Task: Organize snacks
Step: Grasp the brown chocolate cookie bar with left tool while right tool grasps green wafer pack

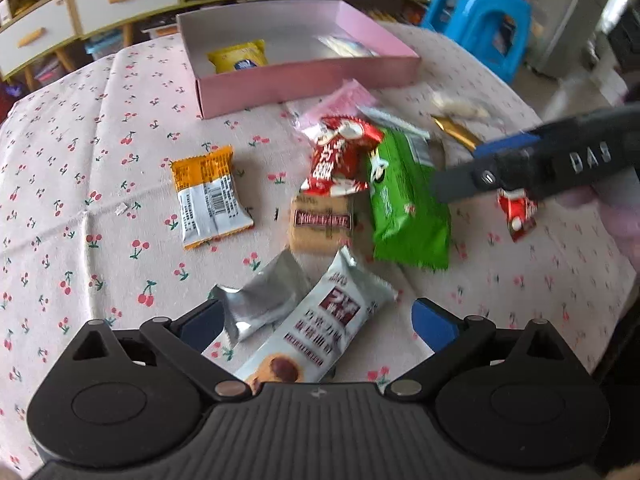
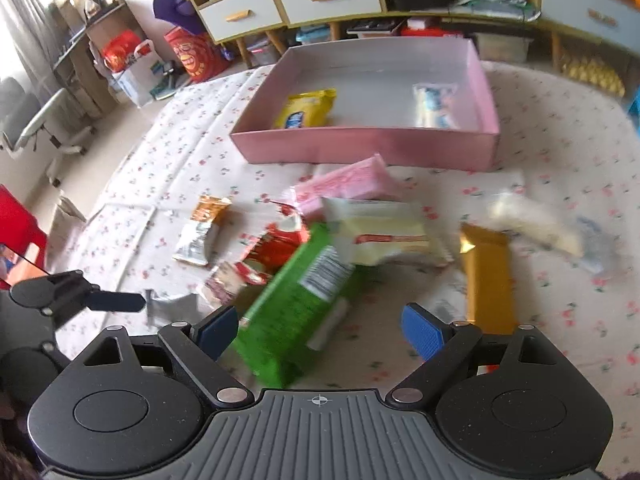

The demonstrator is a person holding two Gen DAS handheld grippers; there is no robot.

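Note:
A pink box (image 1: 304,84) holds a yellow packet (image 1: 238,57) and a pale packet (image 1: 348,46); it also shows in the right wrist view (image 2: 368,148). Loose snacks lie in front of it. My left gripper (image 1: 316,320) is open over a white cookie packet (image 1: 320,332) and a silver packet (image 1: 260,300). My right gripper (image 2: 318,330) is open above a green packet (image 2: 296,308), and shows from the side in the left wrist view (image 1: 520,168).
An orange packet (image 1: 208,196), red packet (image 1: 340,156), tan bar (image 1: 320,224), pink packet (image 1: 340,104), gold bar (image 2: 488,276) and white packets (image 2: 384,236) lie on the cherry tablecloth (image 1: 80,160). Cabinets (image 2: 280,4) and a blue stool (image 1: 480,16) stand beyond.

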